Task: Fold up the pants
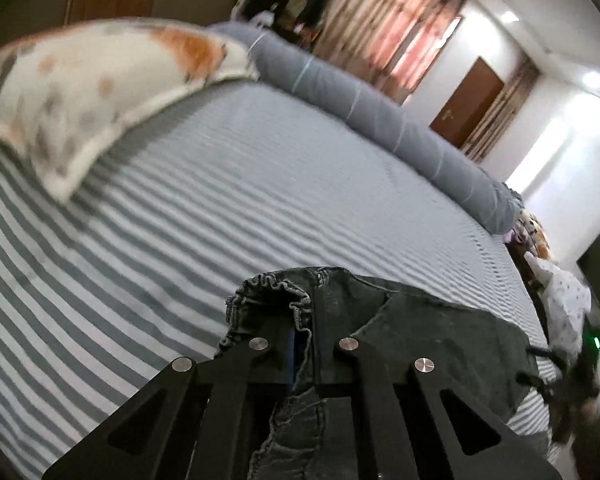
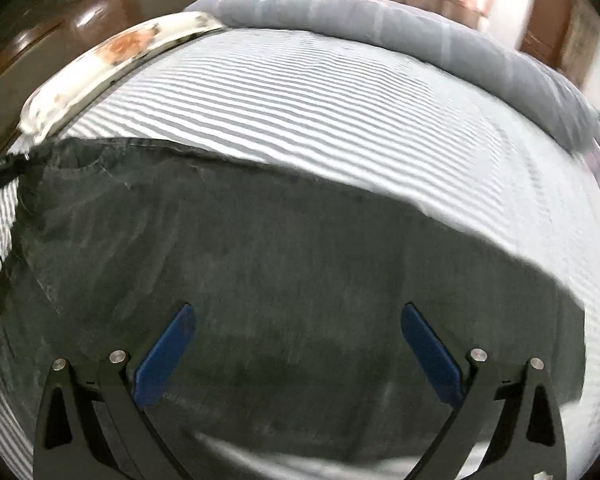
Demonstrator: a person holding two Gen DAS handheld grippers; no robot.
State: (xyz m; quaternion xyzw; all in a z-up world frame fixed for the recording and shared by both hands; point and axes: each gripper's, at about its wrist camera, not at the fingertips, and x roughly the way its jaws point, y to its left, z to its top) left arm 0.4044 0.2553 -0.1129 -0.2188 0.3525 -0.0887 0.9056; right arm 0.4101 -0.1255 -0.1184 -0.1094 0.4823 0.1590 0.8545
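Your left hand-held gripper [image 1: 303, 354], at the bottom centre of the left wrist view, is clamped on the gathered waistband of the dark pants [image 1: 380, 320], the fabric bunched between its closed jaws and lifted off the striped bed [image 1: 220, 184]. In the right wrist view your right hand-held gripper [image 2: 298, 356] hangs with its blue fingers [image 2: 166, 360] spread wide above the pants [image 2: 284, 248], gripping nothing. The pants lie spread across the lower half of that frame. A patterned pillow [image 1: 84, 92] sits upper left; a grey rolled blanket [image 1: 380, 112] runs along the bed's far edge.
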